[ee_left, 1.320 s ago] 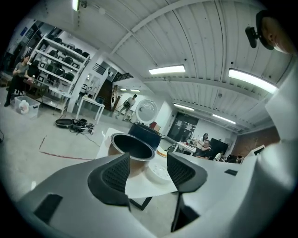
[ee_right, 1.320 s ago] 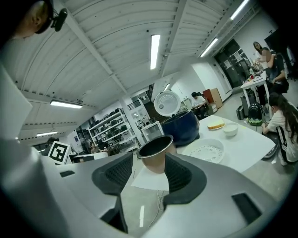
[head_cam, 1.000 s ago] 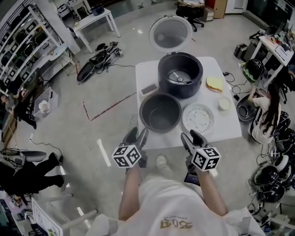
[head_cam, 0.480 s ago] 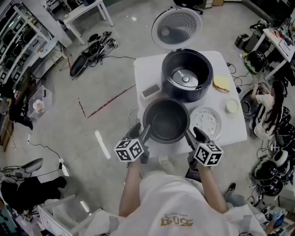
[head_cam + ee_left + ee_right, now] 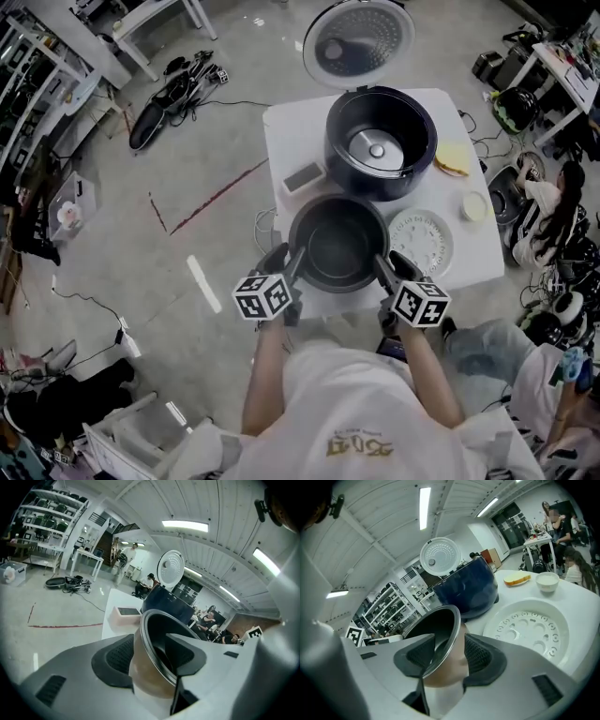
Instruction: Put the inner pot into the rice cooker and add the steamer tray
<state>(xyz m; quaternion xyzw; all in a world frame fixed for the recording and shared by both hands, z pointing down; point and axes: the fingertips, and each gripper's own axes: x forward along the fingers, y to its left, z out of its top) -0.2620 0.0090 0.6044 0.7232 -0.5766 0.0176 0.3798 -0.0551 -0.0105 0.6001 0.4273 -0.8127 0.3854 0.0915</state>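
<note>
The dark inner pot (image 5: 337,246) stands on the white table (image 5: 291,131), just in front of the open navy rice cooker (image 5: 412,178). The white perforated steamer tray (image 5: 420,242) lies to the pot's right. My left gripper (image 5: 286,255) straddles the pot's left rim (image 5: 145,639), one pad outside the wall and one inside. My right gripper (image 5: 384,262) straddles the right rim (image 5: 447,634) the same way. Both pairs of jaws have just been closing, with the rim between them, and still stand wide. The tray (image 5: 525,630) lies beside the right jaws.
The cooker's round lid (image 5: 359,42) stands raised behind it. A small flat box (image 5: 303,176) lies left of the cooker, a yellow item (image 5: 453,159) and a small white bowl (image 5: 474,206) to the right. People, cables and shelves surround the table.
Both grippers have moved forward and down from the table's near edge onto the pot's rim, one at each side. Their jaws look slightly narrower.
</note>
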